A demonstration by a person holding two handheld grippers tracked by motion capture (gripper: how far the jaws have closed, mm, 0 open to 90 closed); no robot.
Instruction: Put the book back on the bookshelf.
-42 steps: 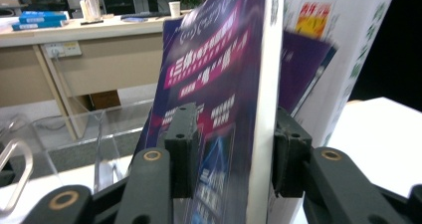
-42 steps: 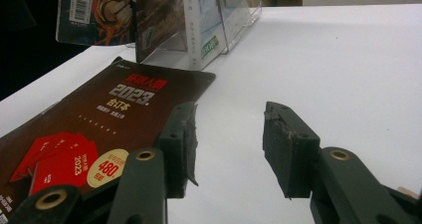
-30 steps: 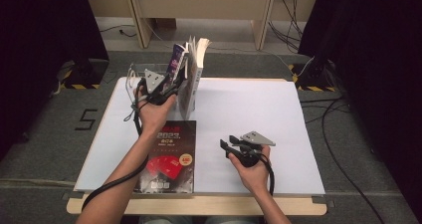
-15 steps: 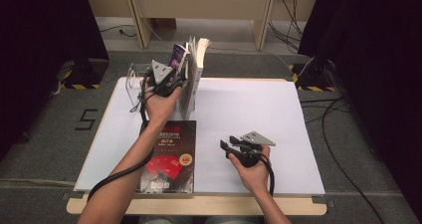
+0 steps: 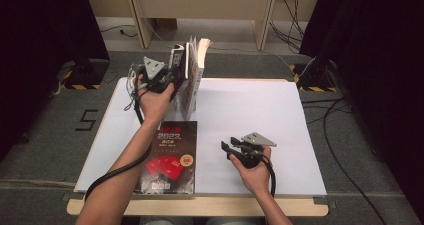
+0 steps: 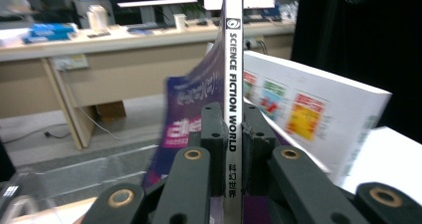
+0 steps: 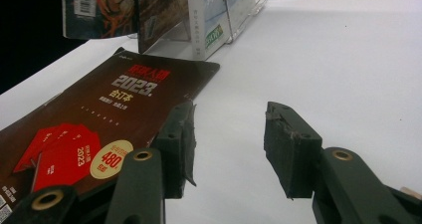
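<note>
Clamping the white spine of a thin purple-covered magazine (image 6: 233,84), lettered "SCIENCE FICTION WORLD", between the two black fingers (image 6: 214,134) of the left gripper (image 5: 167,77); fingers pressed against both sides of the spine. Standing upright, that magazine, long axis vertical, spine turned toward the left gripper's camera and top edge pointing up, purple front cover (image 6: 191,114) bowing off to the camera's left. Held at the far left part of the white rectangular worktop (image 5: 250,115), beside a thick white-covered book (image 6: 308,119) that stands just to its right in the left gripper view and leans slightly away. Seen from the high view as a small cluster of upright books (image 5: 192,70) at the worktop's far edge, with a clear plastic stand (image 7: 239,15) around their bases in the right gripper view.

Lying flat on the near left part of the worktop, a dark brown-black book with red graphics and "2023" on its cover (image 5: 170,157), long axis running from near edge to far edge, title end pointing away from the person.

Resting low over the near right part of the worktop, the right gripper (image 5: 231,147), held in the right hand (image 5: 255,170), fingers apart and holding nothing, pointing leftward toward the flat book.
</note>
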